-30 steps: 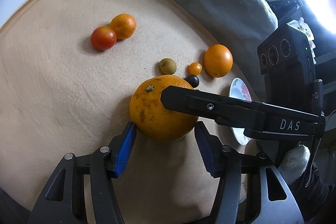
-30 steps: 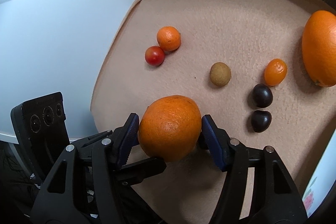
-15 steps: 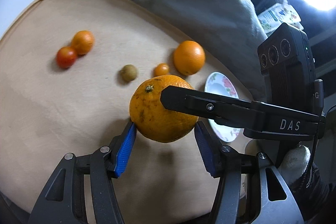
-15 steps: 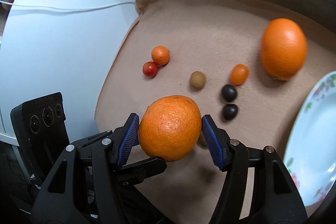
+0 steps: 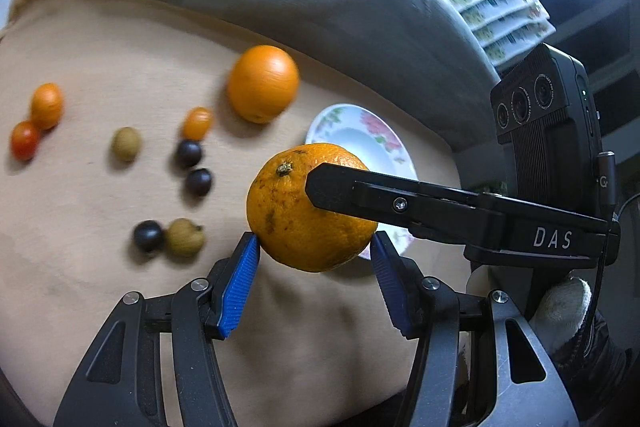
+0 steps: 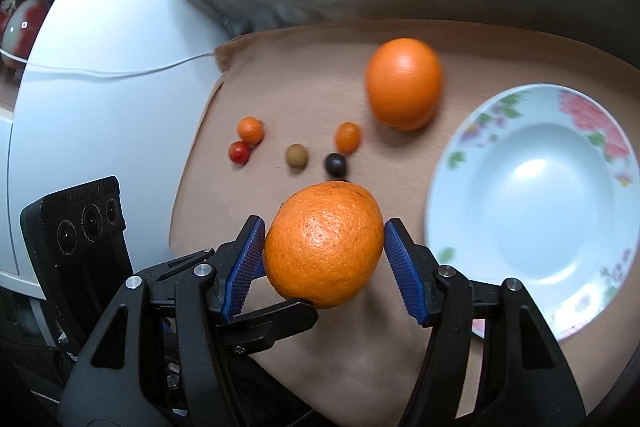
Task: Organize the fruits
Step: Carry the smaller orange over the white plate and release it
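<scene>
Held clear of the beige cloth [image 5: 100, 39]: the speckled orange [image 5: 308, 211], pinched twice over, across its sides by the blue-padded jaws of the left gripper [image 5: 313, 241] and crosswise by the jaws of the right gripper [image 6: 324, 227], neither pair spread free nor pressed together. Probably gripped doubly as too wide and round to trust to one pair, and so guarded against rolling out. Just beyond the jaws and to their right, an empty flowered plate [image 6: 480, 111], likely the place meant for this fruit. Farther ahead, a second large orange [image 6: 404, 87] lying on the cloth near the plate's rim. Ahead and to the left of the jaws, small fruit scattered and not yet sorted: dark berries [image 5: 188, 153], brown longan-like balls [image 5: 126, 143], a kumquat [image 5: 197, 123], a mandarin [image 5: 47, 105] touching a red tomato [image 5: 25, 145]. Worth lowering gently and loosening one pair first, to avoid a roll off the plate
</scene>
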`<state>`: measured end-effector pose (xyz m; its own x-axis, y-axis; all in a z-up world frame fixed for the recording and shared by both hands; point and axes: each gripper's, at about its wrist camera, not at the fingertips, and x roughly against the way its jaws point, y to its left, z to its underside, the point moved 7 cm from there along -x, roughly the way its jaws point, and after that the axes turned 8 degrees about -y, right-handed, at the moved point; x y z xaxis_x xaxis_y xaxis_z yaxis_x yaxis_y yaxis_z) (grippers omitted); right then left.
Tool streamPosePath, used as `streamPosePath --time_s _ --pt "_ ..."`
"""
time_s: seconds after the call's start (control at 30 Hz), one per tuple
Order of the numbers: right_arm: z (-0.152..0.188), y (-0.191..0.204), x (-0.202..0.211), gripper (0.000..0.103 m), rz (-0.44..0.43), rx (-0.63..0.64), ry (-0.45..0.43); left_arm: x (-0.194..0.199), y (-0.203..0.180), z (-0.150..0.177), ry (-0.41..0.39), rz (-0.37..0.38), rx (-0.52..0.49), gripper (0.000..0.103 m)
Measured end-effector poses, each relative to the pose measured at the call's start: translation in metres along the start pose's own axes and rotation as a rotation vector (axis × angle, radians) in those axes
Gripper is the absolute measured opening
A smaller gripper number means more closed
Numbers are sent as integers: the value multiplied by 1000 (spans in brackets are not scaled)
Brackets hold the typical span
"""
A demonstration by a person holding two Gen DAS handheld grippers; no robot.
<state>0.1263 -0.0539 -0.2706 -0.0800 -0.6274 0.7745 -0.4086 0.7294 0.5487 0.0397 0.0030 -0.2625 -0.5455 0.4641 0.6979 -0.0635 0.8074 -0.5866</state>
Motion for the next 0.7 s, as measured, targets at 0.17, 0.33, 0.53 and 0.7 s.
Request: streamPosePath --time_s 0.17,0.33,0.53,0.7 --pt "1 -23 16 65 11 -51 -21 -13 -17 2 30 18 -35 57" --pt "6 -40 29 65 21 -81 -37 -26 -32 4 58 31 -59 57" --pt "12 -57 39 65 28 -122 -50 -37 -43 8 85 32 -81 57" --pt "16 -67 43 65 36 -146 -54 -47 -50 9 105 24 -103 56"
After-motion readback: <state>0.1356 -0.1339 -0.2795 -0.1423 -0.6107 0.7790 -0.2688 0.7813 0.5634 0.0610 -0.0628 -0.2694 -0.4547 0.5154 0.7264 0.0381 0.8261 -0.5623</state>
